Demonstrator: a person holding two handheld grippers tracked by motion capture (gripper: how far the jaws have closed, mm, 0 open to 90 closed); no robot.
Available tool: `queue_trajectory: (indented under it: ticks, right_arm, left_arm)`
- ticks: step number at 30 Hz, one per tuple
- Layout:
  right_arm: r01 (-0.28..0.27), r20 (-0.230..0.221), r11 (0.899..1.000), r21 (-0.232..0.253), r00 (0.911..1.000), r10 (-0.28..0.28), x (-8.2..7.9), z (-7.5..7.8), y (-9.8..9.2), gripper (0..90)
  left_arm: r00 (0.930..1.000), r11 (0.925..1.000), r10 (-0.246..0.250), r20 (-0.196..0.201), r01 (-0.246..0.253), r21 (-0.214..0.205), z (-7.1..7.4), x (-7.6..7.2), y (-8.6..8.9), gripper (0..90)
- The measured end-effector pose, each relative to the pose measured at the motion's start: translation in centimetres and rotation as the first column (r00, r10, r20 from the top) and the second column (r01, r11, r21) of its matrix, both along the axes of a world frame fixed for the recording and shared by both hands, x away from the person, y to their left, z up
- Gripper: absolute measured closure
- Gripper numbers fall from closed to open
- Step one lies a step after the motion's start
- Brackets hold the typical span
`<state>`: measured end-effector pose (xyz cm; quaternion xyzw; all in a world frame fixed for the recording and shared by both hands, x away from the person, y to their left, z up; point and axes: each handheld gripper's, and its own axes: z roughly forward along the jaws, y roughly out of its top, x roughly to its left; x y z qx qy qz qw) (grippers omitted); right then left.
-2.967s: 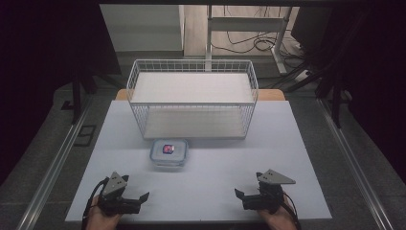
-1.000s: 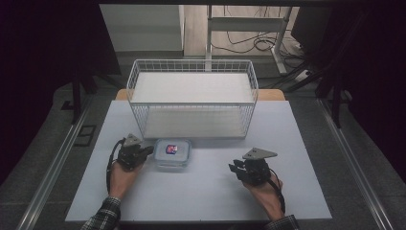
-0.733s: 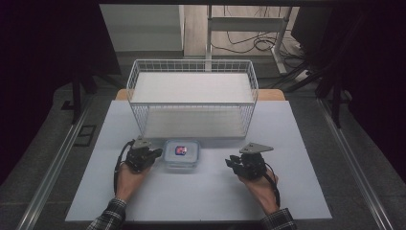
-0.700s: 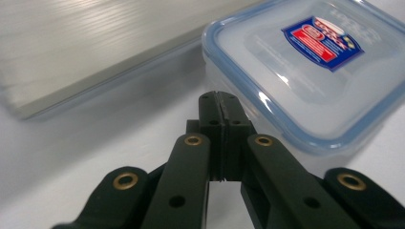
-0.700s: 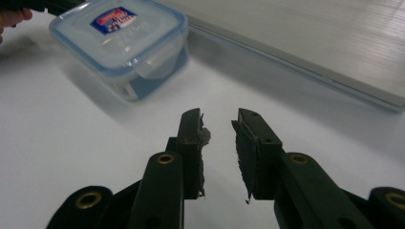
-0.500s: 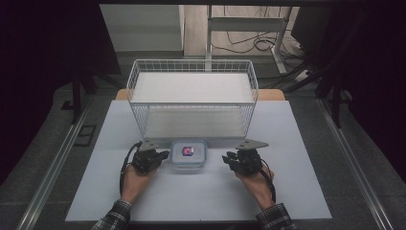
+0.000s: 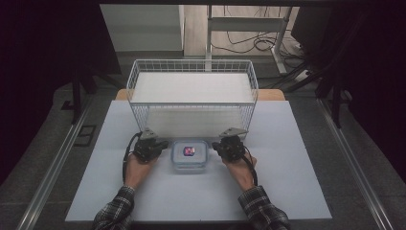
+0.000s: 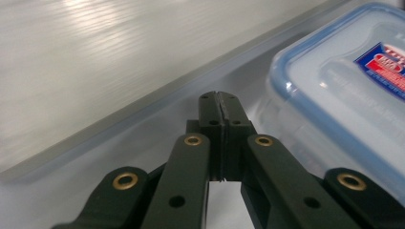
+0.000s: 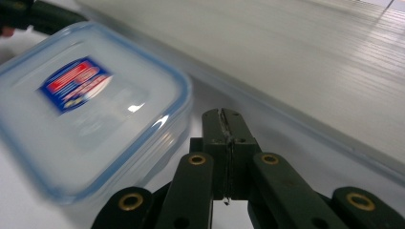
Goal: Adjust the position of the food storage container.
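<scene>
A clear lidded food container (image 7: 190, 154) with a blue seal and a red-and-blue label lies on the white table in front of the wire basket. My left gripper (image 7: 162, 145) is shut and empty, its tips right beside the container's left side. My right gripper (image 7: 217, 147) stands at the container's right side; its jaws have just been closing and meet with nothing between them. In the left gripper view the shut tips (image 8: 218, 98) lie left of the container (image 8: 344, 81). In the right gripper view the shut tips (image 9: 223, 117) lie right of the container (image 9: 81, 100).
A white wire basket (image 7: 191, 61) with a white floor stands just behind the container and both grippers. The table (image 7: 297, 158) stretches out to the right and the front. Plaid sleeves come in from the bottom edge. Dark floor and rails flank the table.
Both hands have moved inward to flank the container. The left gripper has come in from the left and the container has slid a little to the right. The right gripper has moved left.
</scene>
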<state>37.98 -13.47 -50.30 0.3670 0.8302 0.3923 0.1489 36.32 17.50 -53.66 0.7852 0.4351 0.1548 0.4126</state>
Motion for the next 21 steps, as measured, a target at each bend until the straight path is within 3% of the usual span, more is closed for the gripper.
queue_trajectory:
  ticks: [3, 7, 10, 15, 21]
  right_arm:
    - [0.012, -0.014, 1.000, 0.013, 0.9998, -0.012, 0.6, -0.3, 0.2, 88.6]
    - [0.001, -0.023, 1.000, -0.007, 0.9997, -0.001, 1.2, -0.9, 0.6, 88.0]
    - [-0.008, -0.027, 1.000, 0.006, 0.9996, 0.008, 1.2, -0.8, 0.7, 88.0]
    - [-0.013, -0.024, 1.000, -0.019, 0.9996, 0.013, 1.1, -0.5, 1.0, 88.1]
    - [-0.019, -0.040, 1.000, -0.010, 0.9990, 0.019, 0.6, -0.4, 0.0, 88.1]
  left_arm:
    - [0.9999, 0.9998, -0.012, 0.001, 0.012, 0.016, -0.1, 0.0, -0.5, 89.8]
    - [0.9996, 0.9996, -0.026, 0.004, 0.026, 0.009, 0.0, -0.3, -1.1, 89.8]
    - [0.9995, 0.9994, -0.032, 0.002, 0.032, 0.013, 0.0, -0.4, -1.3, 89.8]
    - [0.9989, 0.9987, -0.046, -0.005, 0.046, 0.024, 0.0, -0.8, -2.0, 89.8]
    - [0.9974, 0.9967, -0.072, -0.012, 0.072, 0.036, 0.2, -1.6, -3.1, 89.8]
